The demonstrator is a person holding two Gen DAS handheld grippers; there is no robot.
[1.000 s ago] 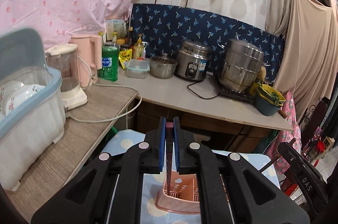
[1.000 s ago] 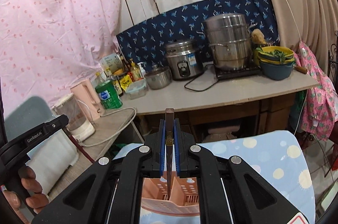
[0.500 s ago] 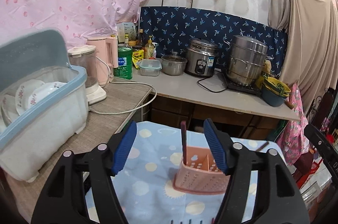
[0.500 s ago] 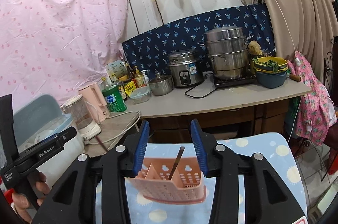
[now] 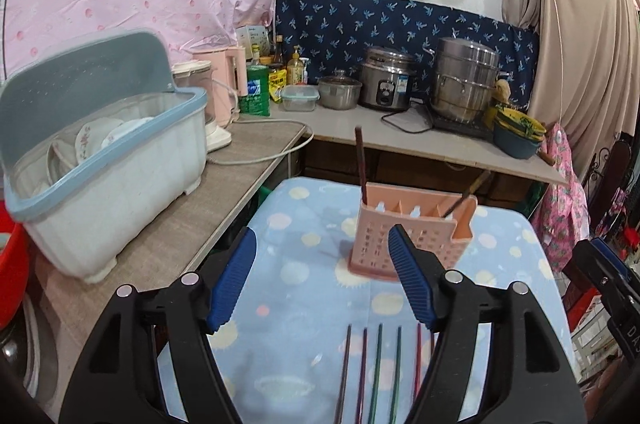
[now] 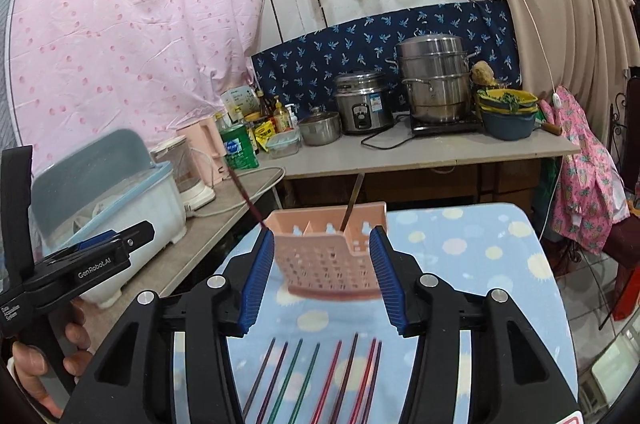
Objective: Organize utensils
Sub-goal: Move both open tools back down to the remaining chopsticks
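A pink slotted utensil holder (image 5: pixel 412 226) (image 6: pixel 330 254) stands on the blue spotted cloth. A dark red chopstick (image 5: pixel 360 160) (image 6: pixel 245 196) stands in its left end. A brown chopstick (image 5: pixel 466 196) (image 6: pixel 352 202) leans in a right compartment. Several coloured chopsticks (image 5: pixel 374 368) (image 6: pixel 320 380) lie side by side on the cloth near me. My left gripper (image 5: pixel 322 276) is open and empty, short of the holder. My right gripper (image 6: pixel 322 276) is open and empty, its jaws either side of the holder in view, apart from it.
The cloth-covered table (image 5: pixel 304 224) (image 6: pixel 472 256) has a wooden counter to its left with a lidded dish box (image 5: pixel 100 152) (image 6: pixel 108 200). A back counter (image 5: pixel 400 136) carries pots, a rice cooker and bottles. The left gripper's handle and hand (image 6: pixel 76 272) show at left.
Both grippers opened and let go of their chopsticks, which now stand in the holder. Both pulled back toward me, bringing the row of loose chopsticks into view.
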